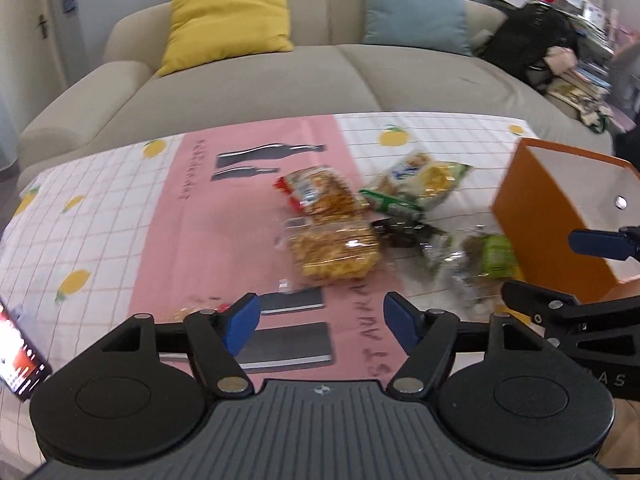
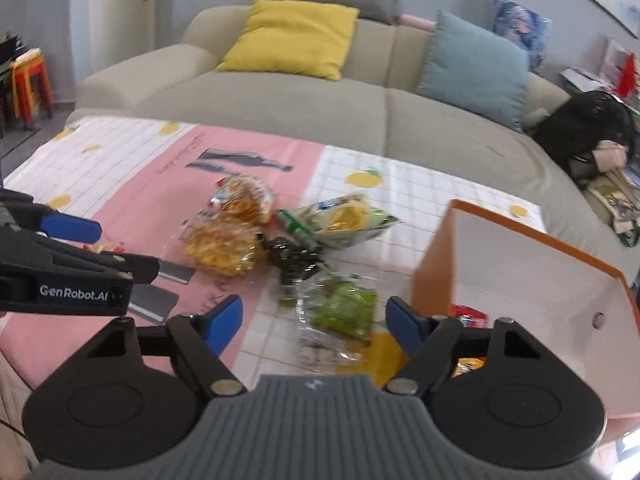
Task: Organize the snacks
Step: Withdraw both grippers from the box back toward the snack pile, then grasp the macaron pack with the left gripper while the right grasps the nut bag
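Several snack packets lie in a heap on the tablecloth [image 1: 120, 216]. A golden cracker packet [image 1: 334, 250] lies ahead of my left gripper [image 1: 320, 318], which is open and empty. A red-edged packet [image 1: 316, 190] and a green-yellow packet [image 1: 420, 184] lie behind it. A green packet [image 2: 340, 312] lies just ahead of my right gripper [image 2: 314, 322], which is open and empty. A dark packet [image 2: 294, 258] lies in the middle of the heap. An orange box [image 2: 520, 272] with a white inside stands at the right; a red packet [image 2: 468, 314] shows inside it.
A phone [image 1: 18, 354] lies at the left table edge. A beige sofa [image 1: 280, 80] with a yellow cushion [image 1: 230, 24] and a blue cushion [image 1: 416, 8] stands behind the table. A black bag [image 2: 588, 128] sits on its right end. Stools [image 2: 30, 84] stand at far left.
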Available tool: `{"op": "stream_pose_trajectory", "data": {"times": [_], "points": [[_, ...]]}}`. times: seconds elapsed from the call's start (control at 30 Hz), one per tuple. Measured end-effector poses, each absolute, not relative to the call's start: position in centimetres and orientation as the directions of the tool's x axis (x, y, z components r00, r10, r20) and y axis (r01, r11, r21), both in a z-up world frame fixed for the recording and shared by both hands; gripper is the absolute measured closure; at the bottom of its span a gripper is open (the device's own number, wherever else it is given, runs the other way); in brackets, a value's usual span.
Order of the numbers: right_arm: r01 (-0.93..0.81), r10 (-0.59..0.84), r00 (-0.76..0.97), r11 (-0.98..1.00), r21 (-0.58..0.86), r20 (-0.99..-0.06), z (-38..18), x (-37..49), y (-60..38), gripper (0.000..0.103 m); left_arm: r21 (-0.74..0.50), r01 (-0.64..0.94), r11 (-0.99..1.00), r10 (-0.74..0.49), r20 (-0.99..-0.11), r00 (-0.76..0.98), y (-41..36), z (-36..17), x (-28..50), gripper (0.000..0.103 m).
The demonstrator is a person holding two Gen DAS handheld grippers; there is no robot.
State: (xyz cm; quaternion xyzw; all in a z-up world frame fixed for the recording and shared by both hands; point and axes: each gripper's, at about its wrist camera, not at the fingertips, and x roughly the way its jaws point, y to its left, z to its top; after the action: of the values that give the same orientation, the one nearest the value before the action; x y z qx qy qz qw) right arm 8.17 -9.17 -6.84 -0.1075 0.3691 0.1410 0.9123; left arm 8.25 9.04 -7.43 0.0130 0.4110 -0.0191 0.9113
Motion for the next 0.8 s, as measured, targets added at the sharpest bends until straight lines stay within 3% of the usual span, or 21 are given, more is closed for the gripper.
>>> {"op": "stream_pose_trajectory", "data": {"times": [0.33, 0.5, 0.8], "points": [[-0.316, 0.123, 0.627, 0.943, -0.107, -0.770, -10.3, 12.2, -8.6, 0.028, 0.058, -0.159, 0.986, 0.143, -0.783, 0.605, 14.4, -9.8, 9.7, 0.016], [-0.319, 0.104, 0.610, 0.940, -0.123, -0.786, -11.5, 14.0, -8.2, 0.028, 0.118, -0.165, 0.979, 0.188, -0.835, 0.516, 15.9, -11.5, 11.4, 0.016], [-0.310, 0.070, 0.596, 0.939, -0.148, -0.800, -13.2, 16.1, -8.1, 0.028, 0.118, -0.129, 0.985, 0.166, -0.862, 0.479, 16.5, -13.6, 13.2, 0.016]]}}
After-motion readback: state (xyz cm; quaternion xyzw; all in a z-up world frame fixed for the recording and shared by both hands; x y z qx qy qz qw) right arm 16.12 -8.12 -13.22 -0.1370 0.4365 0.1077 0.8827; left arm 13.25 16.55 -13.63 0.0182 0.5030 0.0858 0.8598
